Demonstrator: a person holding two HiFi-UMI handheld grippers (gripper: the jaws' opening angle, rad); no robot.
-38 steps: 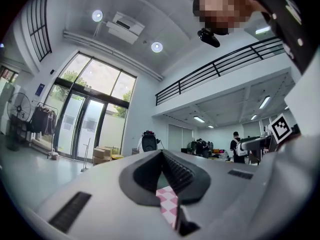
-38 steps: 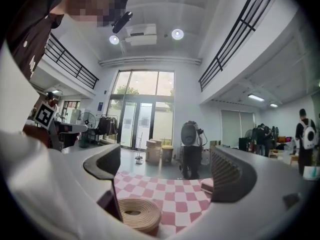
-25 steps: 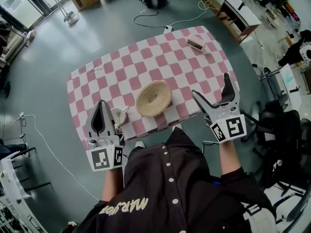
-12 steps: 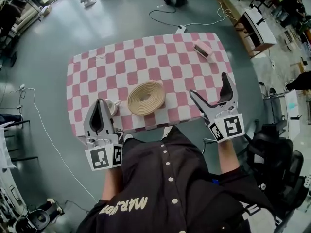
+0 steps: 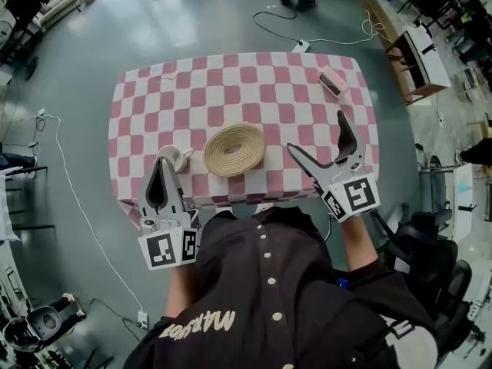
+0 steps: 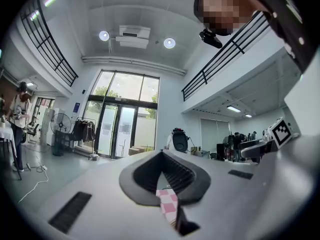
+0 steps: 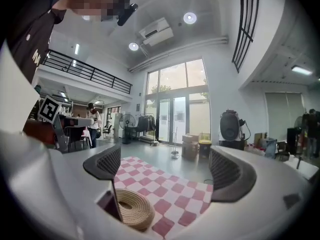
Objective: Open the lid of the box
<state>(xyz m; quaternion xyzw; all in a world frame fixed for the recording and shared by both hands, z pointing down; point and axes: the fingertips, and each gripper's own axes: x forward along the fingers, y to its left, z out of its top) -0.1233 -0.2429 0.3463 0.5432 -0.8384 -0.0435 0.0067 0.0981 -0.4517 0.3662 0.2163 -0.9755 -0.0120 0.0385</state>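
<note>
Woven box (image 5: pixel 234 150) lies near, left-ahead of our right gripper (image 5: pixel 317 133), jaws spread, empty; left gripper (image 5: pixel 164 164) closed. We favour right.

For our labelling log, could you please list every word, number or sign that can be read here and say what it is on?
No text reads cleanly.
Pale print on the person's dark shirt: upside down in the head view, too distorted to read.
Marker cubes on the left gripper and right gripper: black-and-white square patterns, no letters.
Blue sign beside the glass doors: too small to read.
</note>
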